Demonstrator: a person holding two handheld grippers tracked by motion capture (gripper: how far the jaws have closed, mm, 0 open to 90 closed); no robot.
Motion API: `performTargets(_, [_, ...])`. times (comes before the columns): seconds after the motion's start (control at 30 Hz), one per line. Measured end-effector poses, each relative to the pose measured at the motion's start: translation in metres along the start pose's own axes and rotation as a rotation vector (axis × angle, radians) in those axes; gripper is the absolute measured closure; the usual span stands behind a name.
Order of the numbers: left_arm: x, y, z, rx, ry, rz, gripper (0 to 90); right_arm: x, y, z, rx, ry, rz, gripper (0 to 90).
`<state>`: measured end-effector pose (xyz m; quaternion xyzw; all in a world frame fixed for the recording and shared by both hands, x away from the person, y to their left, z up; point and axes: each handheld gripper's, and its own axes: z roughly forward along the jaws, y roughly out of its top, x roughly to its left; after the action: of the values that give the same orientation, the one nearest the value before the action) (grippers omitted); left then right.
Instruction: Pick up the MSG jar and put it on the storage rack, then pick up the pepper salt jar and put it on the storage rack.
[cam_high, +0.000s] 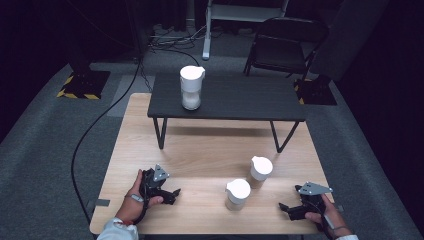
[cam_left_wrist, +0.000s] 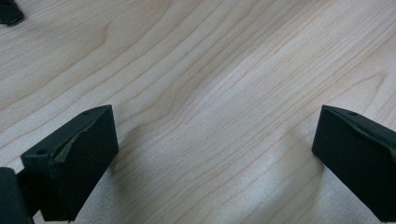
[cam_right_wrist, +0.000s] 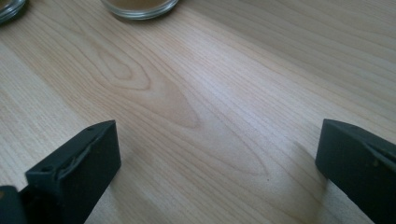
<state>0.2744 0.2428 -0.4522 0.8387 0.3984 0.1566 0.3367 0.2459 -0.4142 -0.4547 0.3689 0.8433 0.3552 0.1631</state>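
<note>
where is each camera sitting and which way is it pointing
High view: fixed above the person's side, looking forward and down on the wooden table; both hands enter from the bottom with the left gripper and right gripper.
Left gripper view: rides the left gripper, looking low along its two spread black jaws at bare wood.
Right gripper view: rides the right gripper, jaws spread, facing a glass jar base at the top edge.
Shared: the same wood tabletop; the high view shows two white-lidded jars near the right gripper.

No legible text or labels anywhere.
</note>
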Motion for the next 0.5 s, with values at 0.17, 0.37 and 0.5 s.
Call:
performTargets(0.17, [-0.0002, -0.0004, -0.0006, 0.001, 0.004, -0.003, 0.0, -0.0004, 0.0002, 0.0002, 0.0, 0.002, -0.001, 0.0])
performTargets(0.37, [-0.0005, -0.0005, -0.0006, 0.0, 0.005, -0.004, 0.0, -0.0003, 0.0002, 0.0003, -0.001, 0.001, -0.001, 0.0])
performTargets(0.5, [-0.0005, -0.0005, -0.0006, 0.0, 0.005, -0.004, 0.0, -0.0003, 0.0003, 0.0003, 0.0, 0.001, -0.001, 0.0])
